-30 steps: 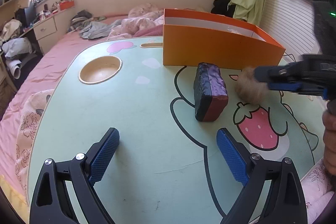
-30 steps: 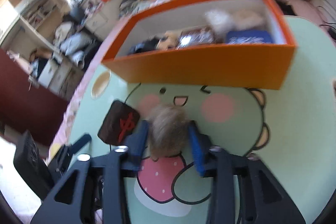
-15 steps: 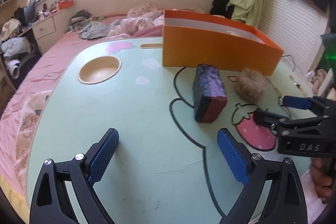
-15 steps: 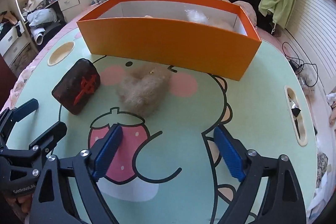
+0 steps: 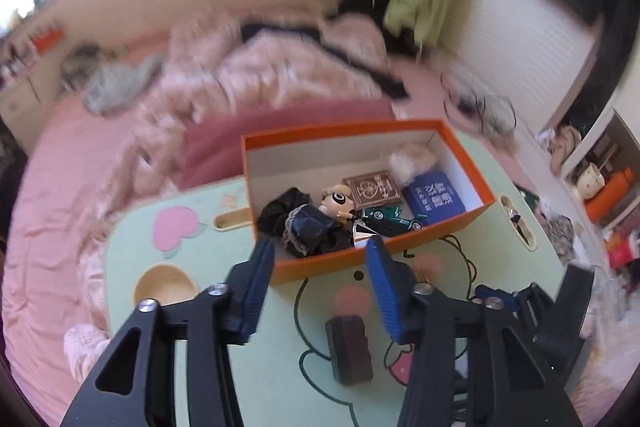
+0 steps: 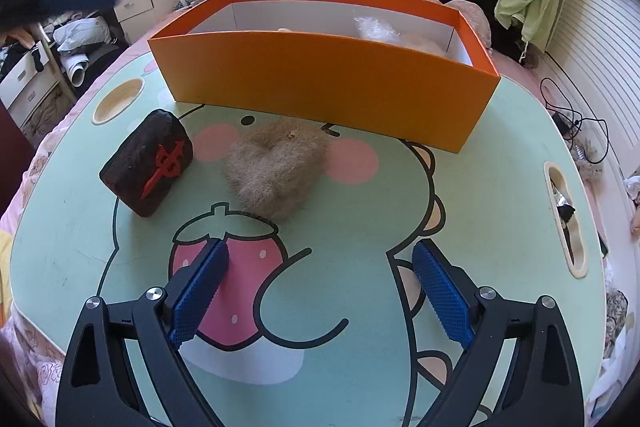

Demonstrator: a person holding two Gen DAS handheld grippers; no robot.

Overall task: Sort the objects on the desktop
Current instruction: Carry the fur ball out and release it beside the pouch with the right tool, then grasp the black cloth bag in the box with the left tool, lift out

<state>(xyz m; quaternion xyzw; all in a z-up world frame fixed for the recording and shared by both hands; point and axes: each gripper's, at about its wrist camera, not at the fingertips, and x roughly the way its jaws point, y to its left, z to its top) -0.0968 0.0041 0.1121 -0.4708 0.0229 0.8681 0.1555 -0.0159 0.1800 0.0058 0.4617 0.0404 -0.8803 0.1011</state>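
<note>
Since the earlier frame your left gripper (image 5: 320,275) has risen above the open orange cardboard box (image 6: 332,83), jaws closing on nothing. Your right gripper (image 6: 320,291) stands released. Risk: a low pass clips the box wall. On the table remain one dark mahjong-tile block (image 6: 148,163) and one tan fur tuft (image 6: 276,167); box contents, blurred, seem about six.

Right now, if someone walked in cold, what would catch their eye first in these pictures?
Probably the orange box at the far side of the cartoon-printed table; the left wrist view shows a doll, a toy car and a blue pack inside. In front of it lie a tan fluffy clump and, left of that, a dark block with a red character.
</note>
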